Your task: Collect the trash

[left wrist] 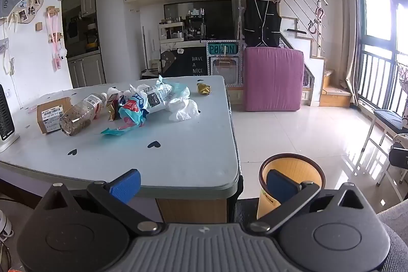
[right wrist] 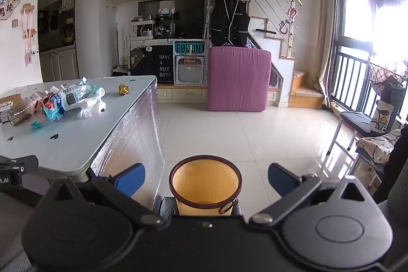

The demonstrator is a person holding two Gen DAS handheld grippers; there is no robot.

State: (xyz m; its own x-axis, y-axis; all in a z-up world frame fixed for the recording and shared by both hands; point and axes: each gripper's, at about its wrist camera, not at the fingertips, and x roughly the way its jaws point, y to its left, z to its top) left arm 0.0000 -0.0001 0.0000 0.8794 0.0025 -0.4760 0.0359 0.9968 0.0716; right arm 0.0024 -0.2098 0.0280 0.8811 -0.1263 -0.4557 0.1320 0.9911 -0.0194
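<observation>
Trash lies in a heap on the pale table: a clear plastic bottle on its side, a cardboard box, colourful wrappers, crumpled white tissue and a gold foil ball. A yellow bin with a dark rim stands on the floor off the table's near right corner. My left gripper is open and empty, held back from the table's near edge. My right gripper is open and empty, with the bin seen between its fingers below. The heap lies far left of it.
A white heater stands at the table's left edge. A pink mattress leans against a cabinet beyond the tiled floor. Chairs stand by the window railing on the right. The table's side is wrapped in shiny foil.
</observation>
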